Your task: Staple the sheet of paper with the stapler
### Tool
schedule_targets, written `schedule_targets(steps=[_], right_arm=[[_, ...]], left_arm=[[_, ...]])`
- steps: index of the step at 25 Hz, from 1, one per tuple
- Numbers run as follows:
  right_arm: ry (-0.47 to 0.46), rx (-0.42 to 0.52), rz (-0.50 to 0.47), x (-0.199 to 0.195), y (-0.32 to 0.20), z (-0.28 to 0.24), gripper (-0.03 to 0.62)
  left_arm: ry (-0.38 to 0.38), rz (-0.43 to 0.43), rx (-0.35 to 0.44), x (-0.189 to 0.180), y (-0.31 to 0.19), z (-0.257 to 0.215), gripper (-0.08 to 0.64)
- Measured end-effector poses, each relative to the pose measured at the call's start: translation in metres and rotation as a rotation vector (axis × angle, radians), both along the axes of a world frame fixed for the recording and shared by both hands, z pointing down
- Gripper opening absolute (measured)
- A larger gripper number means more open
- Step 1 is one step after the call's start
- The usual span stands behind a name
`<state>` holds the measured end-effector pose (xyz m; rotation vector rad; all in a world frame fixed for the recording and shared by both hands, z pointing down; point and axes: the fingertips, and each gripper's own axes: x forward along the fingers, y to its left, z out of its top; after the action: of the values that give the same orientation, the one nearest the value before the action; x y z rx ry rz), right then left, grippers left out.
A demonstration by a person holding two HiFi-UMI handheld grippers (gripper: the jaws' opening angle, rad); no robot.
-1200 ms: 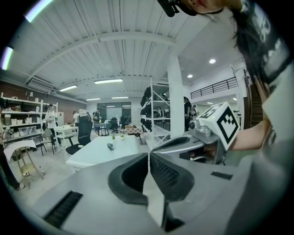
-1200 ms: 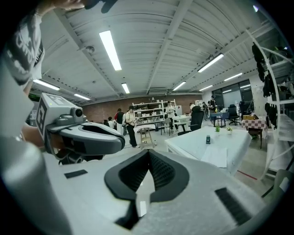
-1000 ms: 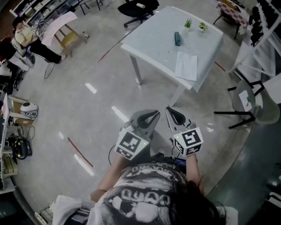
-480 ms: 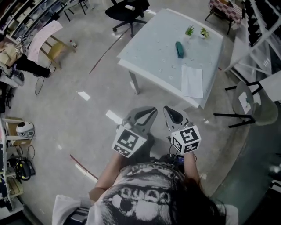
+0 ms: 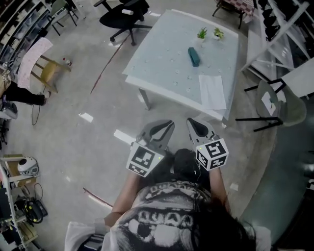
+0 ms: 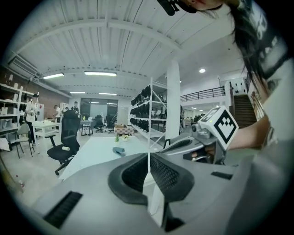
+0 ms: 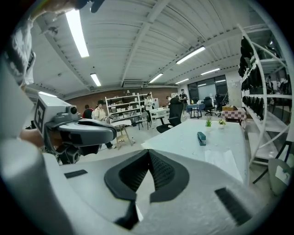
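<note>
A white sheet of paper (image 5: pixel 212 91) lies on the white table (image 5: pixel 162 68) near its right edge. A dark teal stapler (image 5: pixel 193 56) rests further back, mid-table. In the right gripper view, stapler (image 7: pixel 201 138) and paper (image 7: pixel 223 161) lie ahead on the tabletop. The left gripper view shows the stapler (image 6: pixel 119 150) far off. My left gripper (image 5: pixel 166 124) and right gripper (image 5: pixel 190 122) hover side by side over the floor, short of the table's near edge. Both are shut with nothing between their jaws.
Two small potted plants (image 5: pixel 208 34) stand at the table's far edge. A black office chair (image 5: pixel 122 13) sits beyond the table's left corner. A round side table (image 5: pixel 274 104) and white shelving (image 5: pixel 289 29) are on the right. A wooden chair (image 5: pixel 46 68) stands far left.
The person has walked toward the table, which now lies closer below the camera. Both grippers stayed shut and side by side, carried forward together.
</note>
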<state>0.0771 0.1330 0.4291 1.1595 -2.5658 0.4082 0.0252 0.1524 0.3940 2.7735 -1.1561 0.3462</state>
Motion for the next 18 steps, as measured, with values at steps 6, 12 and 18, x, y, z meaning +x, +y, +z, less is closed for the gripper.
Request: schedule_targets(steps=[6, 12, 18], right_arm=[[0.012, -0.015, 0.055, 0.015, -0.006, 0.001, -0.006], [0.003, -0.03, 0.104, 0.035, -0.031, 0.011, -0.006], [0.05, -0.028, 0.181, 0.071, -0.089, 0.026, -0.006]], left_arm=[[0.021, 0.022, -0.019, 0.003, -0.011, 0.005, 0.011], [-0.002, 0.038, -0.051, 0.01, -0.026, 0.016, 0.011], [-0.023, 0.045, -0.029, 0.014, -0.073, 0.012, 0.01]])
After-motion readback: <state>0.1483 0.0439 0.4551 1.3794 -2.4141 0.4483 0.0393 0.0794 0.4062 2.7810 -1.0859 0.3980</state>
